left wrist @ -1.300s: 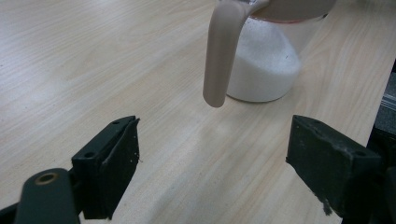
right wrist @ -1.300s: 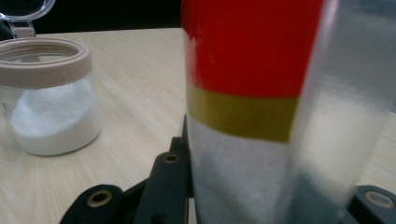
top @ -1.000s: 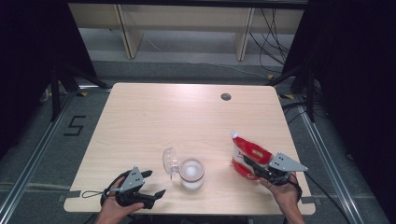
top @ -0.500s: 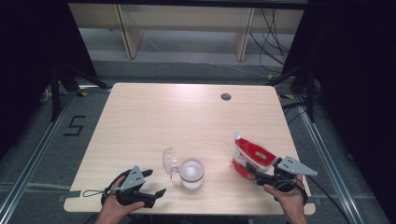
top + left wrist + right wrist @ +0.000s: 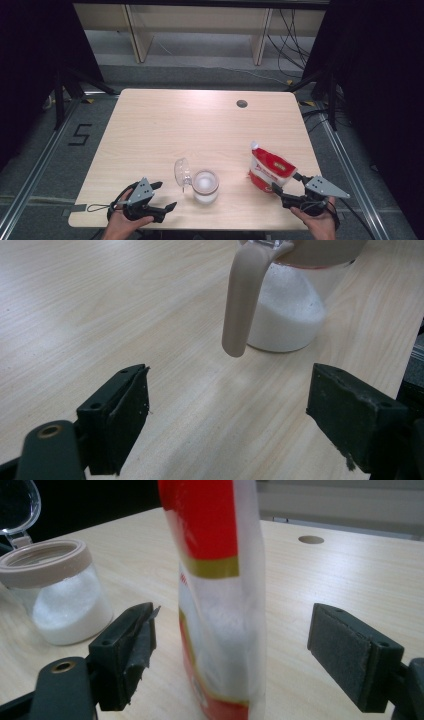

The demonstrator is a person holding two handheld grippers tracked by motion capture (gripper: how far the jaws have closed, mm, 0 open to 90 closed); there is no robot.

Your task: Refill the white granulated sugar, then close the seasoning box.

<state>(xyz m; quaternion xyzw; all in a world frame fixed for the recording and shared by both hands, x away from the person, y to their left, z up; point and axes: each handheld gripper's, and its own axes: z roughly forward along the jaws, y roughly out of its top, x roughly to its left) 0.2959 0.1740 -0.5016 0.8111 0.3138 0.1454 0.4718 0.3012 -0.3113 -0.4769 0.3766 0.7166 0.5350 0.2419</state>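
A clear jar (image 5: 205, 186) with a beige rim holds white powder; its clear lid (image 5: 181, 171) is flipped open to the left. A red and white bag (image 5: 270, 171) stands upright on the table (image 5: 200, 125) to the jar's right. My right gripper (image 5: 286, 182) is just behind the bag. Its jaws have just been opening and now stand wide, with the bag (image 5: 220, 595) between them untouched. My left gripper (image 5: 166, 195) rests open at the near left. It points at the jar (image 5: 290, 315) and its beige handle (image 5: 245, 295), with nothing between its jaws.
A round cable hole (image 5: 242, 104) sits in the table's far right part. Bare wood spreads across the far half of the table. Dark curtains and metal frame legs stand on both sides, and cables run on the floor at the right.
My right gripper has opened and let go of the bag, then drawn back toward the near right corner. The bag stands by itself. The left gripper and the jar have not moved.
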